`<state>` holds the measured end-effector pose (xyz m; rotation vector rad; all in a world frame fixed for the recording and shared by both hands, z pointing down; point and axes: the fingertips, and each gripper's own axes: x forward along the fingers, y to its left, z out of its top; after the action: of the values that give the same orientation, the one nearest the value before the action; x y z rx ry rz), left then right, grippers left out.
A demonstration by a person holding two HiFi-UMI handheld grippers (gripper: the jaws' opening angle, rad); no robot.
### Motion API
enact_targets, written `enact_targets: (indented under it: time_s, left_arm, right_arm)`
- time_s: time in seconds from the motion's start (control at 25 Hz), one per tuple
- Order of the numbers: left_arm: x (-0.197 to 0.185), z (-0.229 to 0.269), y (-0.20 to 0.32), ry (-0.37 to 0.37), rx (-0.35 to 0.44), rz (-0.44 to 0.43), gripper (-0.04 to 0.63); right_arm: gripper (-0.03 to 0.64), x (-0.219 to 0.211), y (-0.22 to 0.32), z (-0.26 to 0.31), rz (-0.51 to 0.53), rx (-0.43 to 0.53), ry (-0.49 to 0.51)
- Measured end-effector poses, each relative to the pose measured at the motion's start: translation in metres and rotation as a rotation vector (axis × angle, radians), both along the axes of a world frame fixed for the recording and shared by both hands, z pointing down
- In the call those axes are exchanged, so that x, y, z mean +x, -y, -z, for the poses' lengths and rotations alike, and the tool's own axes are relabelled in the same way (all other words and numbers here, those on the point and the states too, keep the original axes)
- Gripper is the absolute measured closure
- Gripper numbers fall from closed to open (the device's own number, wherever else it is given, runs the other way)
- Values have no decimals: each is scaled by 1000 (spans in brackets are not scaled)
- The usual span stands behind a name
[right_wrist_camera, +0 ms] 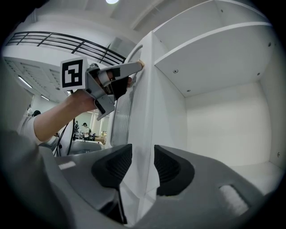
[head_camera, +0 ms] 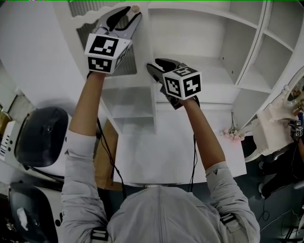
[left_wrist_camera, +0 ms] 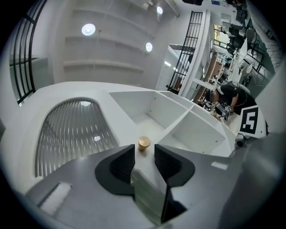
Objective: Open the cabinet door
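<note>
The white cabinet door (head_camera: 114, 47) stands swung out, with a ribbed glass panel (left_wrist_camera: 71, 134) and a small round brass knob (left_wrist_camera: 144, 143) near its free edge. My left gripper (left_wrist_camera: 144, 154) is open, its tips just short of the knob (head_camera: 135, 8), and the door's edge runs between the jaws without being pressed. Lower on the same edge, my right gripper (right_wrist_camera: 143, 154) is open and straddles the thin white door edge (right_wrist_camera: 145, 112). In the right gripper view the left gripper (right_wrist_camera: 134, 67) shows up at the knob (right_wrist_camera: 140, 64). In the head view the right gripper (head_camera: 153, 66) sits below the left gripper (head_camera: 130, 13).
Bare white shelves (head_camera: 209, 71) lie behind the door, with more compartments at the right (head_camera: 270, 57). A white desk top (head_camera: 156, 152) is below. Dark rounded machines (head_camera: 42, 137) stand at the left, and a small white ornate piece (head_camera: 273, 128) with flowers (head_camera: 232, 134) at the right.
</note>
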<state>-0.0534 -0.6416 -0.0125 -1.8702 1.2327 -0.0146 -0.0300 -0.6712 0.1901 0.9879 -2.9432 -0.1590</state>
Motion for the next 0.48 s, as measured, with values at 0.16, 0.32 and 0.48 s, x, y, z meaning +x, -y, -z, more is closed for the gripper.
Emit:
enact_targets:
  time_s: [0.16,0.32,0.48]
  left_arm:
    - [8,3,-1,28,3,-9,432]
    - [4,7,2,3,22,38,499]
    - [6,8,3,52,49,112,503]
  right_arm:
    - [471,-3,0,0,6,4,-13]
    - [474,-5,1,-2,4,-7,-7]
    - [474,-6,1,-1,-4,-11,-16]
